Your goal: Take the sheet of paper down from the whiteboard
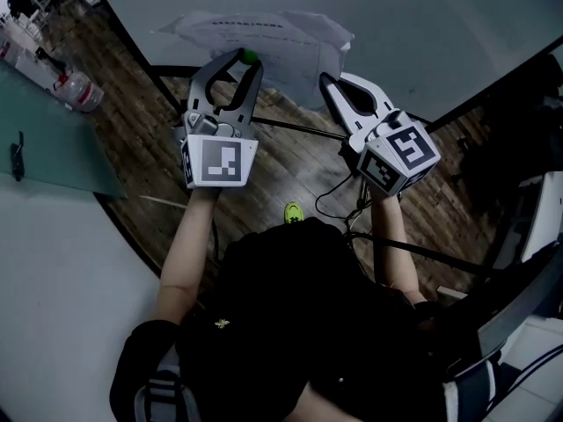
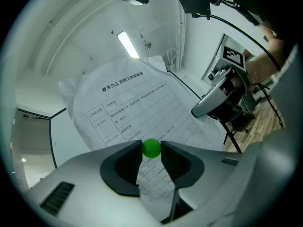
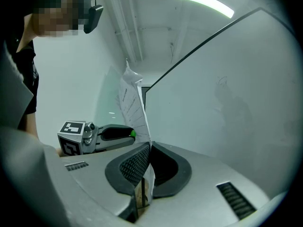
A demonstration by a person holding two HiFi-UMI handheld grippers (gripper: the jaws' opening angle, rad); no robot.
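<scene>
left gripper (image 1: 247, 59): clenched on a small green ball (image 2: 151, 148) at its jaw tips; right gripper (image 3: 147, 151): jaws pinched tight on an edge of the sheet of paper (image 2: 137, 103); sheet of paper: crumpled, printed with a table, held up between both grippers in front of the whiteboard (image 3: 227, 89); wooden floor (image 1: 290, 165) below.

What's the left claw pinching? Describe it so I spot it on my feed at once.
Find the big whiteboard, then the crumpled printed sheet of paper in front of it, whose edge the right claw grips. Before the sheet's lower part, the left claw is shut on a small green ball, round and bright green against white paper and grey claws.
</scene>
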